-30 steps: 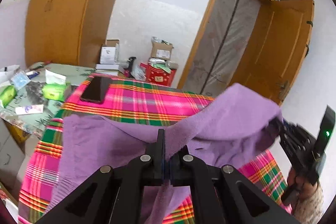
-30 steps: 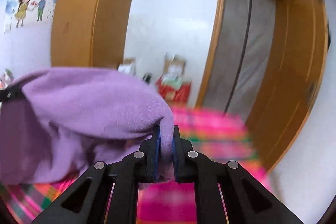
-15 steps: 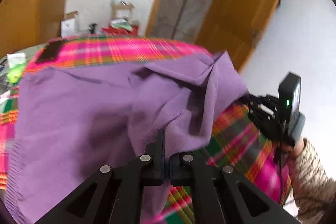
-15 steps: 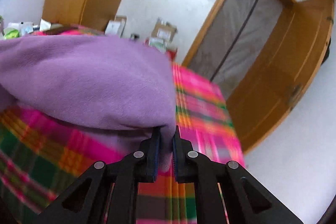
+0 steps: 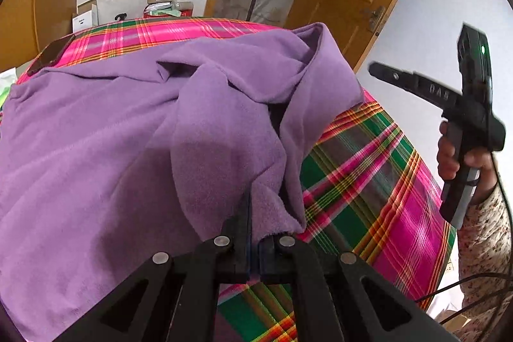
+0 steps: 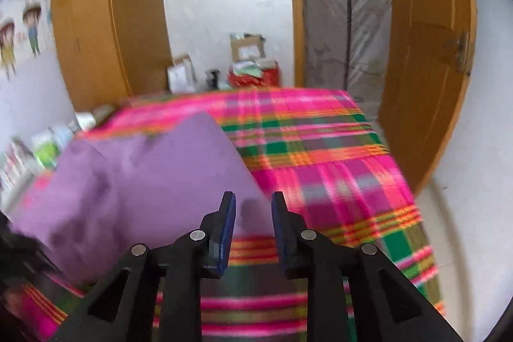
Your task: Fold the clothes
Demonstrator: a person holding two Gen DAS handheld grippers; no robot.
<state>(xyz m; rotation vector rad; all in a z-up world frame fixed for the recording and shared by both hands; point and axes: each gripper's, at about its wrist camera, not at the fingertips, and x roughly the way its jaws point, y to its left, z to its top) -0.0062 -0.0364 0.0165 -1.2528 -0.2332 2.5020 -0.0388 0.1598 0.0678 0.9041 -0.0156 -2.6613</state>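
Clamping a purple garment (image 5: 112, 149) edge, the left claw (image 5: 255, 226) stays low over the plaid tabletop (image 5: 368, 181); the right claw (image 6: 253, 213) hangs apart, seemingly empty though blurred.

Both wrist views look closely along their tongs, sharing the plaid bedspread (image 5: 368, 178).

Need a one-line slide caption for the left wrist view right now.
Left gripper shut on purple garment over plaid cloth; right gripper lifted clear, empty.
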